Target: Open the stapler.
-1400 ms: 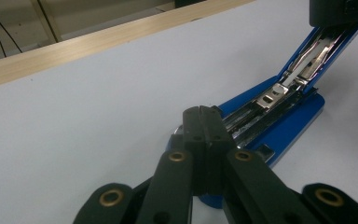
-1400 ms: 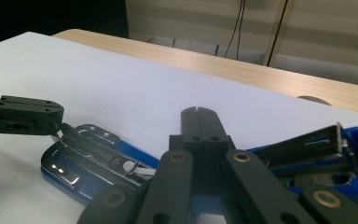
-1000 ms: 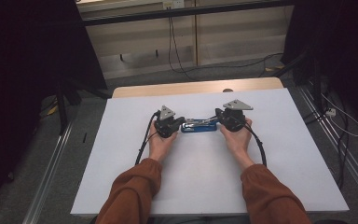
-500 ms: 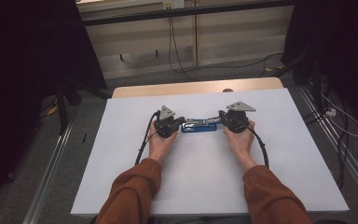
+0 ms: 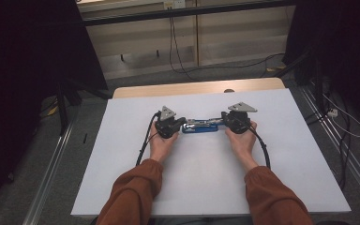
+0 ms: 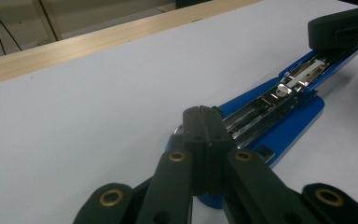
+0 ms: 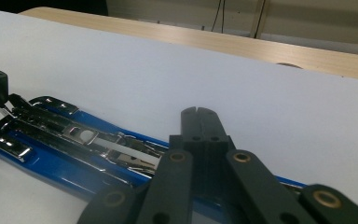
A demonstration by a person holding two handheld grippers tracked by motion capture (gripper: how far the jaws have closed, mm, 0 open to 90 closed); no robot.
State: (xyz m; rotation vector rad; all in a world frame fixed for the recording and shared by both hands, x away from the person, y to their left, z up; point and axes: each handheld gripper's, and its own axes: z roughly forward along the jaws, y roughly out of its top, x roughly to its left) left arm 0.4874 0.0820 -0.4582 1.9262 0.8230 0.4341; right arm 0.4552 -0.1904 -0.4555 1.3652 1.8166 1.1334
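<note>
Here, on a white sheet [image 5: 206, 187] covering a wooden table [image 5: 197, 88], the left gripper [image 5: 182, 124] meets the left end of a blue stapler [image 5: 200, 127] lying opened flat at mid-table. In the left gripper view its jaws are pressed together over the stapler's [image 6: 279, 107] near end; whether they pinch any part of it cannot be told. The stapler's chrome rail [image 7: 79, 135] lies exposed. At the right end, the right gripper [image 5: 224, 120] rests with jaws likewise closed, its grip equally unclear.
</note>
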